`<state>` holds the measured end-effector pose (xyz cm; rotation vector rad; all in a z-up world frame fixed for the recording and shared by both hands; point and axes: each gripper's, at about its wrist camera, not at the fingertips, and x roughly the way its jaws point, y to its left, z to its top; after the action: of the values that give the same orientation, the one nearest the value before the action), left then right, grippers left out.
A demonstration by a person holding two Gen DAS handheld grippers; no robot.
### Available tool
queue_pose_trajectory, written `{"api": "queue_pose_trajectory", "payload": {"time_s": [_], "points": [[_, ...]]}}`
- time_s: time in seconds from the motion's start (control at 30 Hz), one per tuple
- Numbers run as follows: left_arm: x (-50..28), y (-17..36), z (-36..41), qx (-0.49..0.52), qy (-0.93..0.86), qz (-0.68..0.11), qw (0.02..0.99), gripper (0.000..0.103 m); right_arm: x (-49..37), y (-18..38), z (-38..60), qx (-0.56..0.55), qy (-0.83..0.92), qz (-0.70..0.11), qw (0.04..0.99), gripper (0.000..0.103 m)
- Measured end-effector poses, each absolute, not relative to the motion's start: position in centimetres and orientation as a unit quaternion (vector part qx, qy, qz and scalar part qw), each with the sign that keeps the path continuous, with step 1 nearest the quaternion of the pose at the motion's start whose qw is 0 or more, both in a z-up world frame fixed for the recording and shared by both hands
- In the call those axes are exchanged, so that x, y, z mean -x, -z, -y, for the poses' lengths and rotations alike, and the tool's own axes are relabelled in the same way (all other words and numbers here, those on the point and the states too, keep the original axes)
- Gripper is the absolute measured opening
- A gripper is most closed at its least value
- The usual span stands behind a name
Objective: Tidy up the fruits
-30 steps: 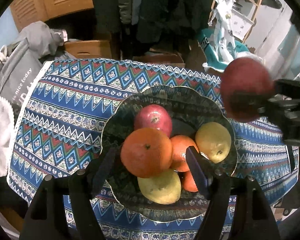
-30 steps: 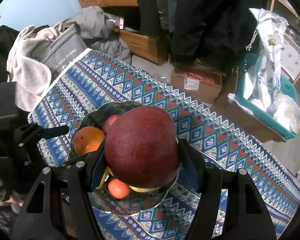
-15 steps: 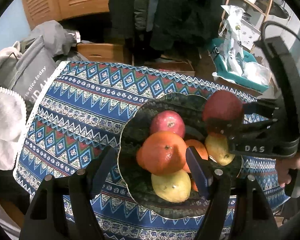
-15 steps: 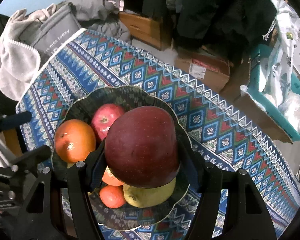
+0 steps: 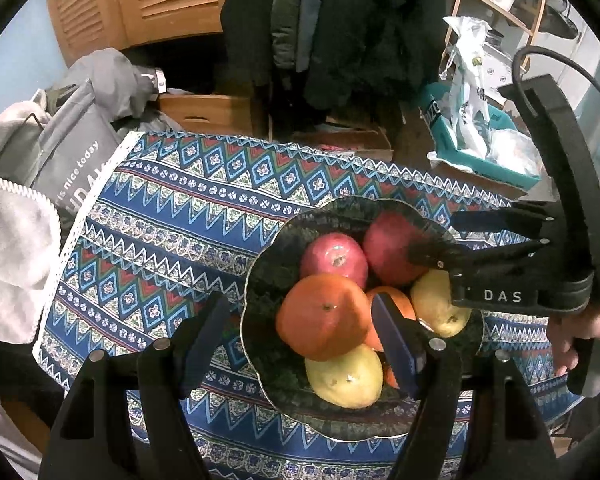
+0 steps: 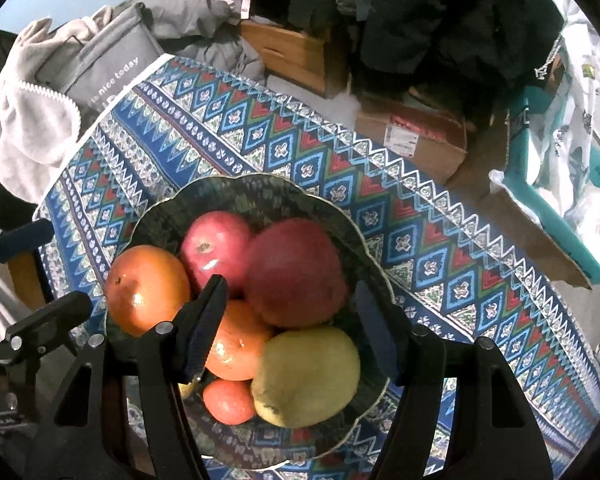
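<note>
A dark scalloped bowl (image 5: 268,248) (image 6: 172,208) on the patterned tablecloth holds several fruits. A dark red apple (image 6: 296,272) (image 5: 388,248) lies in it beside a lighter red apple (image 6: 216,244) (image 5: 334,256), a big orange (image 6: 148,288) (image 5: 320,316), smaller oranges (image 6: 236,340) and yellow pears (image 6: 308,376) (image 5: 344,376). My right gripper (image 6: 290,320) is open just above the dark red apple, its fingers apart from it; it also shows in the left wrist view (image 5: 436,236). My left gripper (image 5: 300,332) is open and empty over the bowl's near side.
The blue patterned tablecloth (image 5: 172,216) covers a small table. A grey bag (image 5: 72,160) and a white towel (image 5: 8,256) lie at the left edge. Cardboard boxes (image 6: 416,140) and a teal bin (image 5: 484,152) stand on the floor beyond.
My right gripper came down over the bowl, opened and let go of the dark red apple, which now lies among the fruit. My left gripper drew back to the left.
</note>
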<state>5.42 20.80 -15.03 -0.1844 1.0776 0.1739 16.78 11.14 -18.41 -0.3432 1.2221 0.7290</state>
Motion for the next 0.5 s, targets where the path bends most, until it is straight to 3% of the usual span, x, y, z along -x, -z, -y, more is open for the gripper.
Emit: {"api": "queue_pose_trajectory", "payload": {"time_s": [0.5], "points": [[-3.9, 9.0, -18.5, 0.065, -0.086, -0.455, 0.884, 0.081, -14.3, 9.6, -6.4, 0.145, -0.304, -0.481, 0.810, 0.068]]}}
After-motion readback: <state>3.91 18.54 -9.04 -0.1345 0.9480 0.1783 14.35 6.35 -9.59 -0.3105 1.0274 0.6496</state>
